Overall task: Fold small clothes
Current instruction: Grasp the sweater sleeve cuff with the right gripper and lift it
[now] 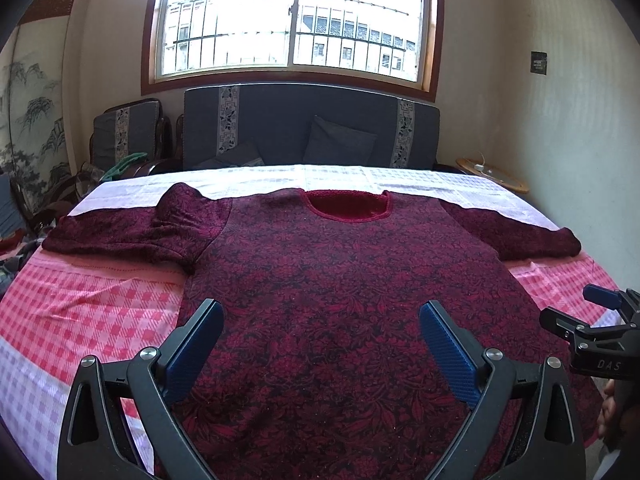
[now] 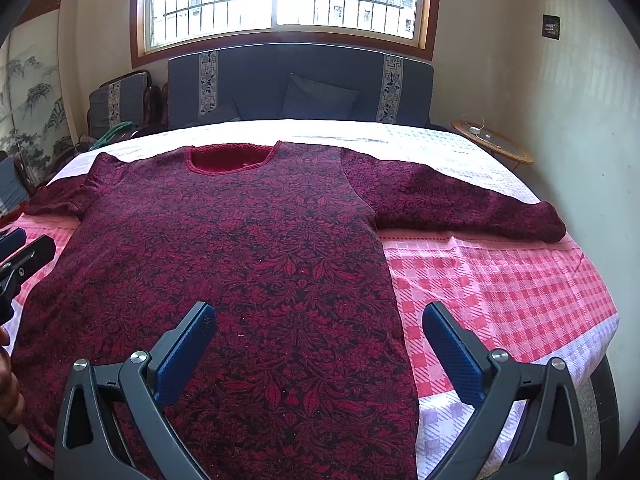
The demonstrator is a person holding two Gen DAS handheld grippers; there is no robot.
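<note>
A table (image 1: 100, 312) under a pink-and-white checked cloth (image 2: 500, 280) carries a dark red floral sweater (image 1: 340, 300), lying flat with sleeves spread.

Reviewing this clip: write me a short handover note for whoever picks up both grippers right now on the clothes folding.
Left gripper: open, nothing between its fingers, hovering over the lower middle of the sweater.
Right gripper: open, empty, over the sweater's right edge.
Sweater: lying flat, front up, on the checked tablecloth, collar toward the window, both sleeves spread out sideways.
Done: garment laid out flat.
Left: all folding; no fold is visible yet. Probably begin by bringing a sleeve in over the body.
</note>
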